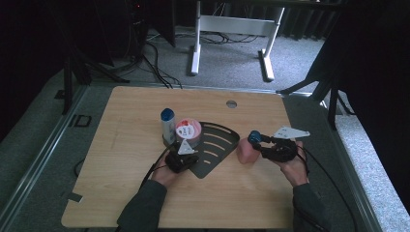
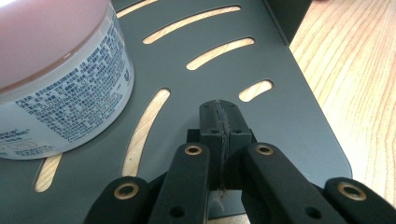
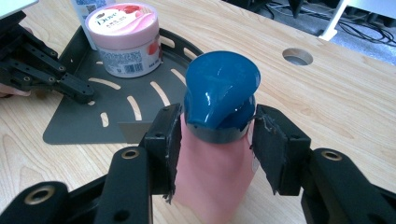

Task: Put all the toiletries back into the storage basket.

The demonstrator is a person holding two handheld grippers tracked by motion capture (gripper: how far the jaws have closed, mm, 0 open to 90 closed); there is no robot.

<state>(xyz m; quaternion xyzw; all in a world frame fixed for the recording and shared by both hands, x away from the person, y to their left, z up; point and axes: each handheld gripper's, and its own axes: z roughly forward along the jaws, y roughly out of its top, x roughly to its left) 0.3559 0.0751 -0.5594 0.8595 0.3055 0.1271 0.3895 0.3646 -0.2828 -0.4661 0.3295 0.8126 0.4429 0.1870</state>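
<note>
— How are the hands sitting?

— The left gripper [image 1: 181,159] is lying low over the near corner of the black metal shelf [image 2: 280,93], forearm coming in from the bottom edge; its jaws are pressing flat together with nothing between them. The right gripper [image 3: 215,140] is reaching in level from the right, its jaws flanking the pink bottle [image 3: 212,182] just under the blue cap [image 3: 219,88]. The pads are standing slightly off the sides (a thin gap shows at each), so the bottle is standing released on the wooden table [image 1: 135,193], just right of the shelf.

— What is everything made of?

— The shelf is matte, fan-shaped, cut with curved slots. The cap is glossy; the bottle is smooth. A round white jar [image 3: 126,39] with a pink lid is sitting on the shelf, a blue-topped bottle [image 1: 168,125] beside it.

— Anything unclear?

— The pink bottle's base is being cut off in the right gripper view, and the jar's print is too small to read.
</note>
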